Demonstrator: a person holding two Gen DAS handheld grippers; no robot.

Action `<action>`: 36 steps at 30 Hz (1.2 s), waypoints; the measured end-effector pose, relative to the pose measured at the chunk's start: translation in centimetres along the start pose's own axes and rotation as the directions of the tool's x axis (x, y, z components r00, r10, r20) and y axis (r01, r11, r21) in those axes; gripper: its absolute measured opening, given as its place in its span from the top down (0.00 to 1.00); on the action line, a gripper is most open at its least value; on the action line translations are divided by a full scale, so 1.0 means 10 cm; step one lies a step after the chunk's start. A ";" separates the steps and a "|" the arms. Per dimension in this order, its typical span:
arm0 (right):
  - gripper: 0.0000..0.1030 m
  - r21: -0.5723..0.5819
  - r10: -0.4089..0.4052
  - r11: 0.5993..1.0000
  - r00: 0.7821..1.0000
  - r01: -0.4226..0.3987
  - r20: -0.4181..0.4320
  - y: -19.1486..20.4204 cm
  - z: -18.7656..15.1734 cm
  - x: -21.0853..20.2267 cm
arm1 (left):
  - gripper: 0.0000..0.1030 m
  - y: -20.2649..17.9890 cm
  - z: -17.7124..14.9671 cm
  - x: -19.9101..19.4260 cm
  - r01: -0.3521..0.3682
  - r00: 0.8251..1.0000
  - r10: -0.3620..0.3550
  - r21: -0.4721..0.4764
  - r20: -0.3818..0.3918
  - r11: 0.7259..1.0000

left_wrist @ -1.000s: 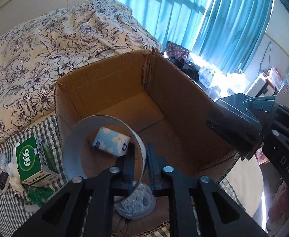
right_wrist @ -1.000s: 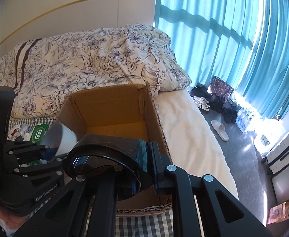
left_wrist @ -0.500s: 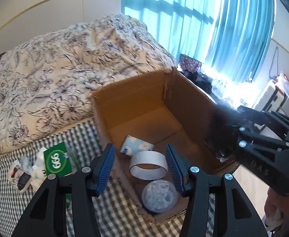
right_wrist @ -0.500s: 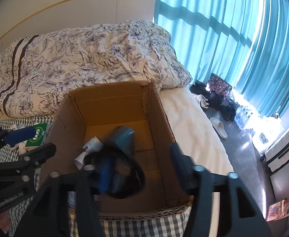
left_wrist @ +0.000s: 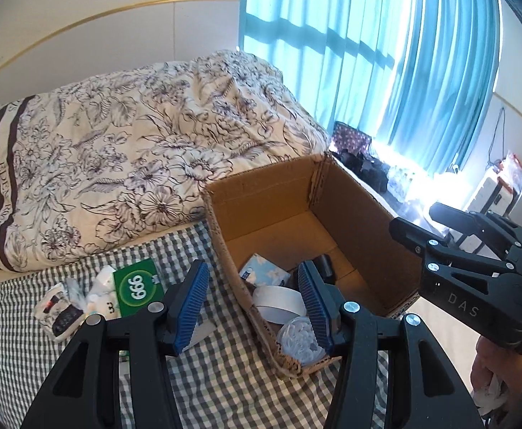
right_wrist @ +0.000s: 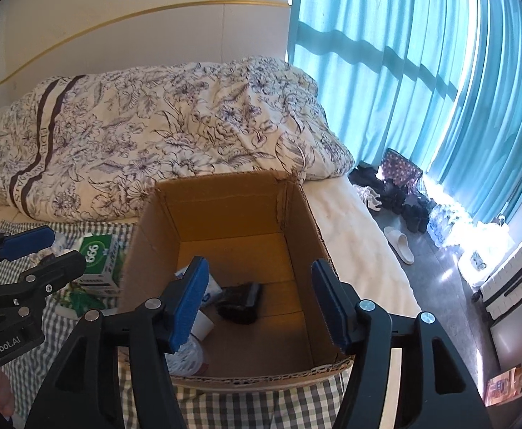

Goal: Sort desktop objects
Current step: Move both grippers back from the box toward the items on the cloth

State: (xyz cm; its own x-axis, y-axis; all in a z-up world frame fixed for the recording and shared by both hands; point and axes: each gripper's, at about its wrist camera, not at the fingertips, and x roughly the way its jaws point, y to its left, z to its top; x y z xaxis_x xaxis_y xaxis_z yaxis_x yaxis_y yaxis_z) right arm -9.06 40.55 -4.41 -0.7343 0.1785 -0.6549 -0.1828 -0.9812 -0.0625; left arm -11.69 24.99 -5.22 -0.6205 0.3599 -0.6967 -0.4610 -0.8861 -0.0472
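Note:
An open cardboard box stands on the checked cloth. On its floor lie a blue tissue pack, a white tape roll, a clear round lid and a black object. My left gripper hangs open over the box's near-left wall, holding nothing. My right gripper is open above the box's front, also holding nothing. Each gripper shows in the other's view: the right gripper and the left gripper.
A green carton marked 999 and several small packets lie on the cloth left of the box. A flowered duvet is heaped behind. To the right the bed edge drops to a floor with shoes and luggage.
Both grippers have opened and drawn back from the box. The left let go of the white tape roll and the right let go of the black object; both now lie in the box.

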 end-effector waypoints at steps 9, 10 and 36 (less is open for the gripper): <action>0.42 -0.026 0.034 0.999 0.997 -0.032 0.066 0.27 0.08 -0.42 | 0.46 0.20 -0.06 -0.50 -0.038 0.997 0.040 -0.034 0.058 0.999; 0.42 -0.031 0.040 0.999 0.996 -0.038 0.077 0.32 0.10 -0.49 | 0.46 0.24 -0.06 -0.56 -0.044 0.997 0.047 -0.040 0.065 0.998; 0.39 -0.118 0.170 0.983 0.951 -0.143 0.257 1.24 0.15 -1.50 | 0.46 1.09 -0.41 -1.93 -0.196 0.947 0.230 -0.163 0.225 0.967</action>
State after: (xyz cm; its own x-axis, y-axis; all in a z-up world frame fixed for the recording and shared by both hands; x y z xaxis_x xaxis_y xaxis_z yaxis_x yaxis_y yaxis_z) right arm -1.31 25.79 5.79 -0.8975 0.0223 -0.4404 0.0031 -0.9984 -0.0568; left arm -2.17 7.19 4.82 -0.8361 0.2025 -0.5098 -0.2208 -0.9750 -0.0252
